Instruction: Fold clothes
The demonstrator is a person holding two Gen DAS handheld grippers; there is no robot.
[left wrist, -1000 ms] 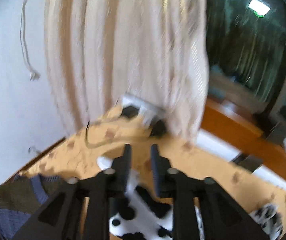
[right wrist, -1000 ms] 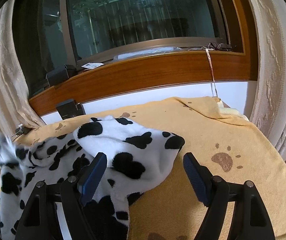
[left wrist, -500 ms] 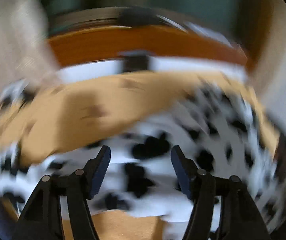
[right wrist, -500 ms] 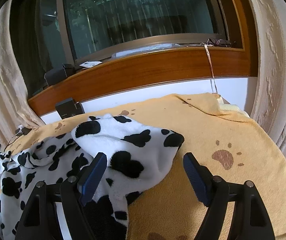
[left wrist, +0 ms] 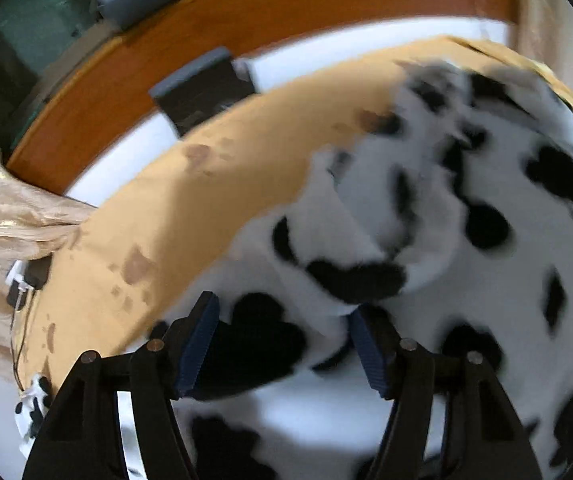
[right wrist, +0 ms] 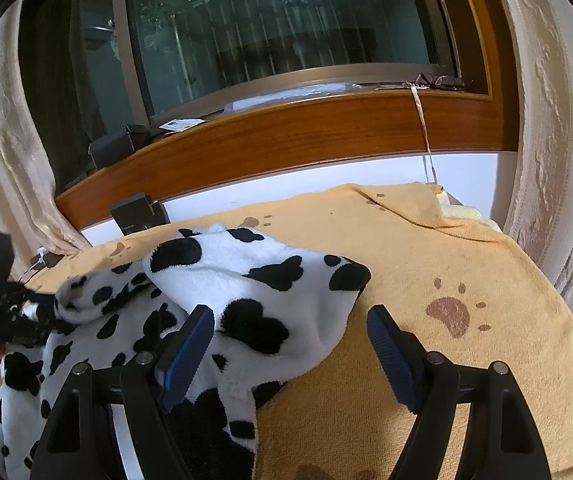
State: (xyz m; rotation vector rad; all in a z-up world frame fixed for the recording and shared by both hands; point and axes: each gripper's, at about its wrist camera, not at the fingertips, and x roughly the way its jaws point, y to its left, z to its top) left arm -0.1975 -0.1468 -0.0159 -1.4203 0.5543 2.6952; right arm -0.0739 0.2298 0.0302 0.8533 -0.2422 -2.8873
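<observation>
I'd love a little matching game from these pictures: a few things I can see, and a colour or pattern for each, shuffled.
Things:
1. fleece garment
2. towel
3. window ledge
4. curtain

Colours or patterns:
A. polished brown wood
B. yellow with brown paw prints
C. cream, textured
D. white with black patches

Pairs: 1-D, 2-B, 3-A, 4-C

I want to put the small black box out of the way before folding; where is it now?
In the right wrist view the small black box stands upper left, against the white wall under the wooden sill, just beyond the yellow blanket and behind the cow-print garment.
</observation>
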